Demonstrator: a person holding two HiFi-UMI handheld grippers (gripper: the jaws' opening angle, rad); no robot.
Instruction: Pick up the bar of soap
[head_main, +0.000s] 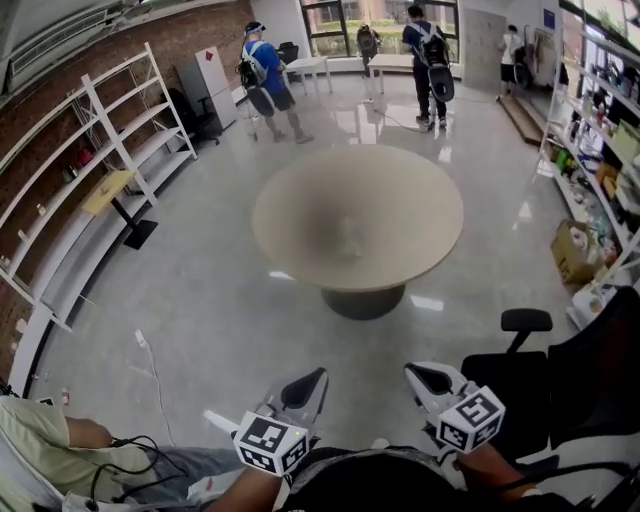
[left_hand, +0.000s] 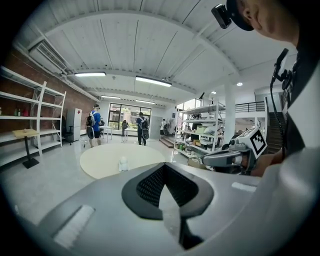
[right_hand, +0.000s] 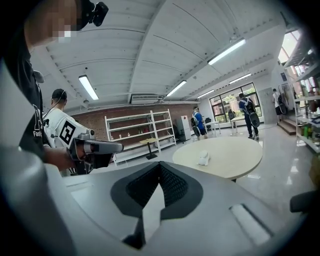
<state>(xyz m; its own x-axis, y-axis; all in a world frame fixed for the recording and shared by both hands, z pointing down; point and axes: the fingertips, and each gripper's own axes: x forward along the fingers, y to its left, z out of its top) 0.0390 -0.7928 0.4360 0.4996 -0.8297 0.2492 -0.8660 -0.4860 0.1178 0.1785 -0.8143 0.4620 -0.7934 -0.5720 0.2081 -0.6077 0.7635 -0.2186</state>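
Note:
The bar of soap is a small pale lump lying near the middle of a round beige table some way ahead of me. It also shows in the left gripper view as the soap, and in the right gripper view as the soap. My left gripper and right gripper are side by side at the bottom of the head view, well short of the table. In its own view the left gripper has its jaws together and empty. The right gripper is likewise shut on nothing.
White shelving lines the brick wall at left, and stocked shelves stand at right. A black office chair is close on my right. A seated person and cables lie at lower left. Three people walk at the far end.

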